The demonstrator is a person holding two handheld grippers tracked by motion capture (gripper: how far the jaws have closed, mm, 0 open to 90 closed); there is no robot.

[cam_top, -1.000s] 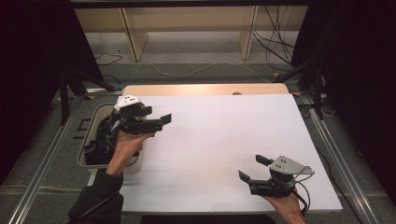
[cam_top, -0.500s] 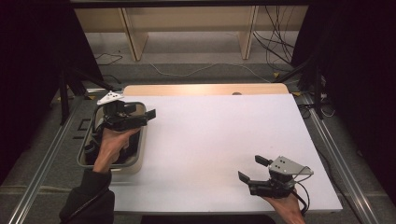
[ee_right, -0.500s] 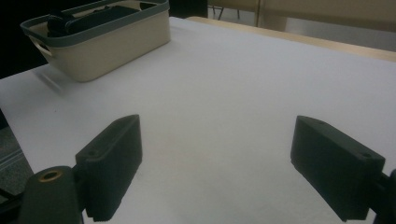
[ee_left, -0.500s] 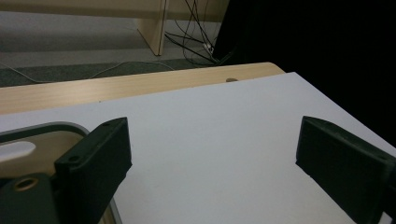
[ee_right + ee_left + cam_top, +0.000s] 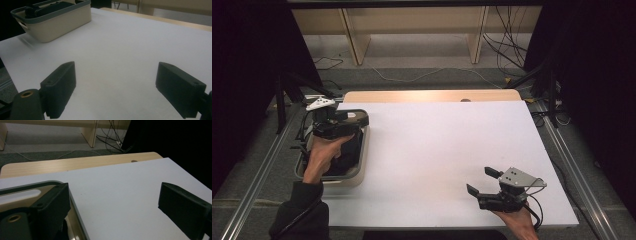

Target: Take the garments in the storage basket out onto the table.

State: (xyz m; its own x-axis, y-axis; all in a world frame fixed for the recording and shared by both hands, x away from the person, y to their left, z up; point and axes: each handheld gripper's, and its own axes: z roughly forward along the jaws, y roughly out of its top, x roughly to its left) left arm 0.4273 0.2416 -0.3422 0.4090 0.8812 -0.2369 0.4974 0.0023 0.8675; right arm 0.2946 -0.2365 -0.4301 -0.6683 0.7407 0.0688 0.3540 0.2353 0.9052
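Left gripper [image 5: 343,124]: I hold it above the bin, over the bin's far right corner. Its own view shows the jaws wide apart with nothing between them. I read this as a hover before a dip into the bin; that is my guess, not a thing seen.

Bin [image 5: 362,159]: cream walls, grey rim, at the table's left edge. My left hand [image 5: 323,152] and forearm lie over most of it. From the right gripper view the bin [image 5: 61,21] shows a handle slot in its near end wall.

Contents [image 5: 346,156]: dark things inside, touching the walls. I cannot tell what they are or how many. Dark shapes reach the rim in the right gripper view [image 5: 56,6].

Table [image 5: 437,150]: white sheet, matte, bare between bin and right gripper. A wood strip [image 5: 432,96] runs along the far edge, with a small dark mark on it.

Right gripper [image 5: 484,185]: near the front right of the table, low over the sheet, well apart from the bin. Jaws spread wide, nothing held. Pointed toward the bin, I judge it parked out of the way while the left works.

Room: grey carpet, wooden shelf legs [image 5: 354,42] beyond the table, loose cables [image 5: 507,50] on the floor, black curtain on both sides, metal rails [image 5: 259,175] along the table.
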